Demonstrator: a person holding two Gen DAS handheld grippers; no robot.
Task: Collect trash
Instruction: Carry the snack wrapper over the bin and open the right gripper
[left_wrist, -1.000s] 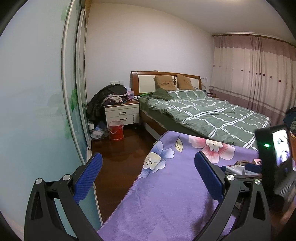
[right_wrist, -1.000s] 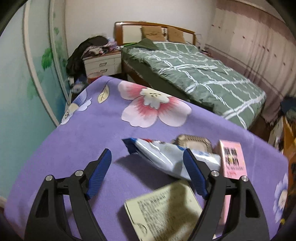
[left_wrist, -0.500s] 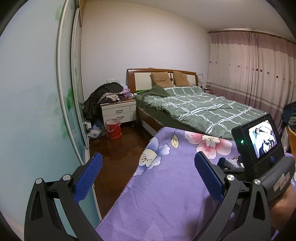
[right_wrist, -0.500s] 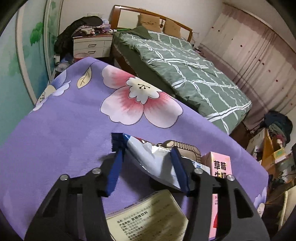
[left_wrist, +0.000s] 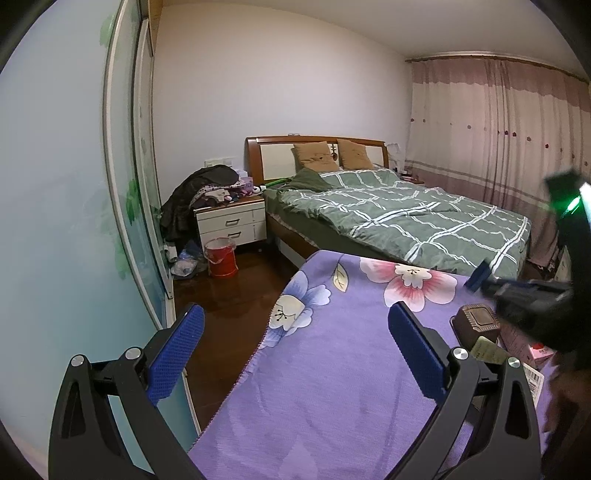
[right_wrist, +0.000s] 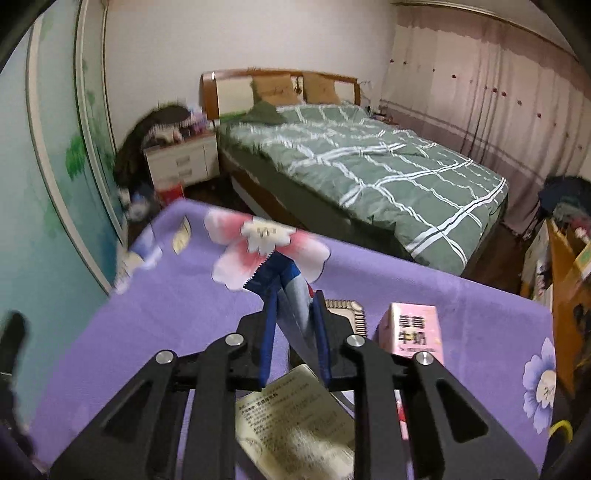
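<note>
Right gripper (right_wrist: 293, 334) clamped on a blue-and-silver snack wrapper (right_wrist: 286, 291), blue fingers (right_wrist: 267, 332) pinched nearly together w/ the foil squeezed between them; wrapper's serrated end sticks up and fwd past the fingertips, lifted off the purple flowered cloth on the tabletop (right_wrist: 155, 314). Just behind the fingers, a small brown tray (right_wrist: 347, 308) w/ a scalloped rim, partly hidden. Right of that, a pink milk carton (right_wrist: 413, 330) lying on the cloth. Below the fingers, a cream printed packet (right_wrist: 291, 421) flat on the cloth, nearest the camera. Left gripper (left_wrist: 295, 354) spread wide, nothing between its fingers (left_wrist: 179, 350), held over the left edge of the tabletop (left_wrist: 332, 387) w/ bare cloth under it. From the left wrist view, right gripper (left_wrist: 528, 295) blurred at the far right edge, above the brown tray (left_wrist: 476, 319); wrapper itself can't be made out there. Beyond the tabletop: bed w/ a green checked quilt (left_wrist: 402, 218), white nightstand (left_wrist: 231, 225) piled w/ clothes, red bucket (left_wrist: 221, 257) on the dark wood floor beside it.
</note>
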